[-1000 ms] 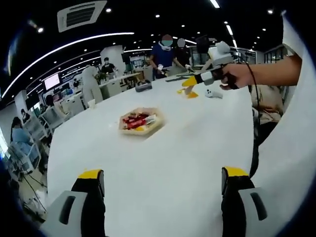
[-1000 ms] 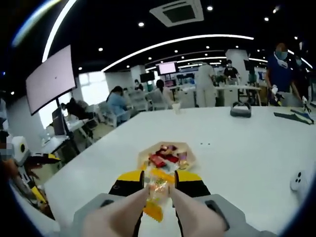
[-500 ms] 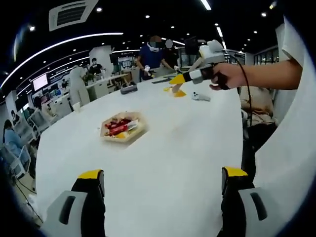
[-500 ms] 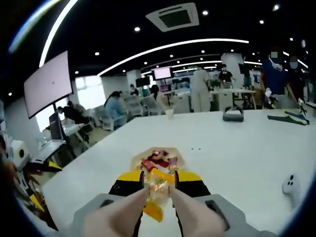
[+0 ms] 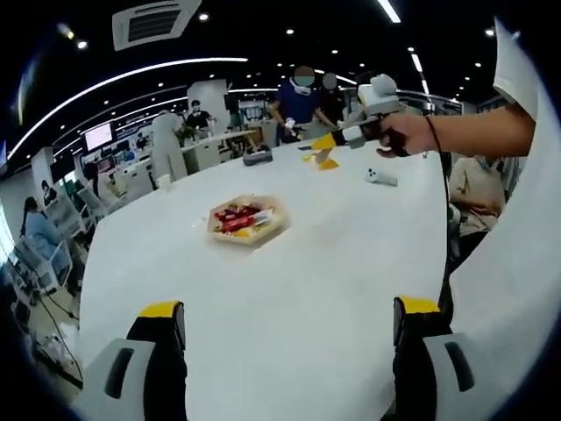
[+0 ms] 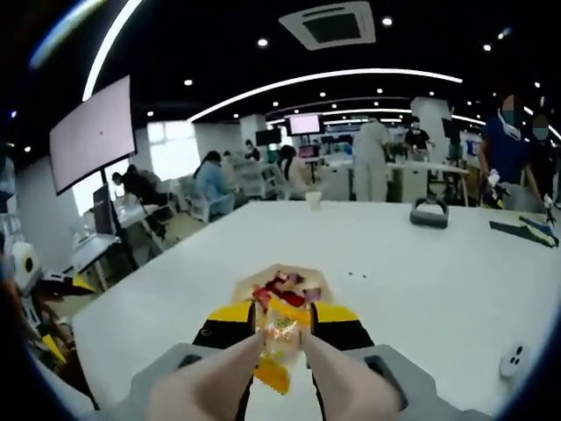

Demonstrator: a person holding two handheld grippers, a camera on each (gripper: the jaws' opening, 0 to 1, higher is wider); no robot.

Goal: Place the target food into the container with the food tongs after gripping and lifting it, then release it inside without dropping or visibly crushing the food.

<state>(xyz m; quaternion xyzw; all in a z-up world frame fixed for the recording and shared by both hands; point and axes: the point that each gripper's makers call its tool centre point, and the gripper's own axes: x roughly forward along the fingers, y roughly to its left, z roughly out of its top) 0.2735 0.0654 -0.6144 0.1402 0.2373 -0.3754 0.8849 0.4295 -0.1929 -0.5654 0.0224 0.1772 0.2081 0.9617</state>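
The right tool (image 6: 282, 326) is closed on a small crinkly orange-and-yellow wrapped snack (image 6: 279, 338), pinched between pale tong-like tips at the wrapper's middle. It looks light, soft and slippery, so a gentle hold on the wrapper's body suits it better than a hard squeeze. Just ahead of the tool, lower down, sits the shallow tan tray of red and yellow packets (image 6: 282, 282) on the broad white bench (image 6: 421, 263). The left tool (image 5: 289, 338) stands wide open and empty, with the same tray (image 5: 247, 219) well ahead of it. Bare bench surrounds the tray on every side, its edges far off, leaving free room to lower in
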